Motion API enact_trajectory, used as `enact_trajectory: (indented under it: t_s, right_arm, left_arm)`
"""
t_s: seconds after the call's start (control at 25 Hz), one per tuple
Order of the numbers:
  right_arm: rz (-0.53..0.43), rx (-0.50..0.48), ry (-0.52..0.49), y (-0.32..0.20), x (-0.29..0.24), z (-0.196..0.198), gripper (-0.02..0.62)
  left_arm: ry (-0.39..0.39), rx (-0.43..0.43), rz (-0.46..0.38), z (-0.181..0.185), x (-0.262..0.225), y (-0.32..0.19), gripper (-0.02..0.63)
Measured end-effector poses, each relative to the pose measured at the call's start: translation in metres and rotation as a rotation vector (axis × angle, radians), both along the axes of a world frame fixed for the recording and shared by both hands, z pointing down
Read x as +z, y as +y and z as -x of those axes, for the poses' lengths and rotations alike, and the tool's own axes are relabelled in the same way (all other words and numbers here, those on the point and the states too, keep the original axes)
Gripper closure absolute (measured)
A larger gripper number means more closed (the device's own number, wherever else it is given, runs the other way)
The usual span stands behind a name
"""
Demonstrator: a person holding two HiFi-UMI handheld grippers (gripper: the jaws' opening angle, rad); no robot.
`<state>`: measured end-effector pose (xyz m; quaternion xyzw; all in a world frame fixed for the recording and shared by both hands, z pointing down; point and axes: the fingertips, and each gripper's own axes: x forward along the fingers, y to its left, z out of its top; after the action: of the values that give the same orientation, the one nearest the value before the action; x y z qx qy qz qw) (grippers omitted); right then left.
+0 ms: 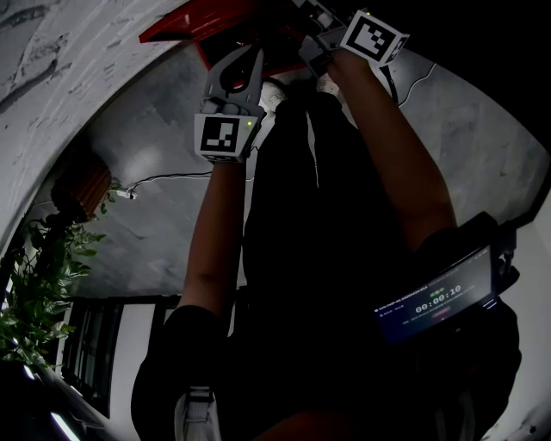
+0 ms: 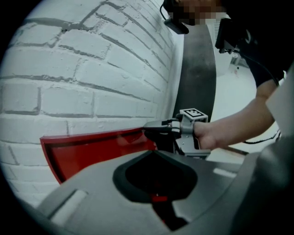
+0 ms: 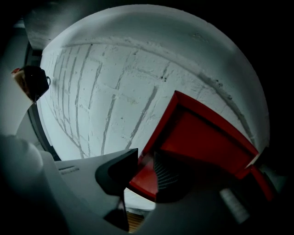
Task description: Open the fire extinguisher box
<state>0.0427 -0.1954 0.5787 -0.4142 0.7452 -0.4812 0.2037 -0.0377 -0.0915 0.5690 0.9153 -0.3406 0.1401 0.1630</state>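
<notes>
A red fire extinguisher box (image 1: 185, 26) hangs on a white brick wall. Its red lid (image 2: 96, 149) stands a little away from the wall. My right gripper (image 3: 146, 161) is at the lid's (image 3: 206, 137) lower corner. That red edge lies between its dark pads, with daylight beside the left pad, so the jaws are open. The left gripper view shows the right gripper (image 2: 156, 131) at the lid's end. My left gripper (image 1: 245, 60) hovers just below the box. Its jaw tips (image 2: 154, 155) meet in front of the lid and hold nothing.
White brick wall (image 2: 92, 69) lies behind the box. A potted plant (image 1: 43, 276) and a brown pot (image 1: 82, 185) stand at the left on the grey floor. A cable (image 1: 164, 179) runs across it. A timer screen (image 1: 435, 301) sits on the right forearm.
</notes>
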Motion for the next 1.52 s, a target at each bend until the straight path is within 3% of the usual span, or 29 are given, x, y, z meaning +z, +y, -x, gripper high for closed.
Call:
enact_trajectory:
  t_s: [0.16,0.4,0.68,0.84,0.96,1.16,1.52]
  right_arm:
    - [-0.048,-0.022,0.067,0.014,-0.011,-0.002,0.511]
    - [-0.26,-0.18,0.267,0.047,-0.05,0.031,0.578]
    - [-0.446,-0.411,0.447,0.12,-0.148,0.054,0.584]
    - [-0.523,-0.501,0.474,0.156,-0.191,0.068,0.584]
    - [-0.579,-0.544,0.494,0.175,-0.227,0.075,0.584]
    - [-0.641,-0.563,0.528,0.197,-0.283,0.07,0.584]
    - [-0.713,-0.6,0.579,0.213,-0.333,0.081,0.584]
  left_arm:
    - [-0.003,-0.006,-0.023,0.004,0.0,0.002,0.604]
    - [-0.004,-0.019,-0.036,0.017,-0.006,0.009,0.604]
    - [0.035,0.036,-0.054,-0.003,-0.093,0.046,0.604]
    - [0.034,0.066,-0.074,0.003,-0.136,0.069,0.604]
    - [0.068,0.036,-0.1,0.018,-0.174,0.079,0.604]
    - [0.088,0.016,-0.158,0.027,-0.238,0.1,0.604]
    - [0.127,0.001,-0.21,0.03,-0.289,0.116,0.604]
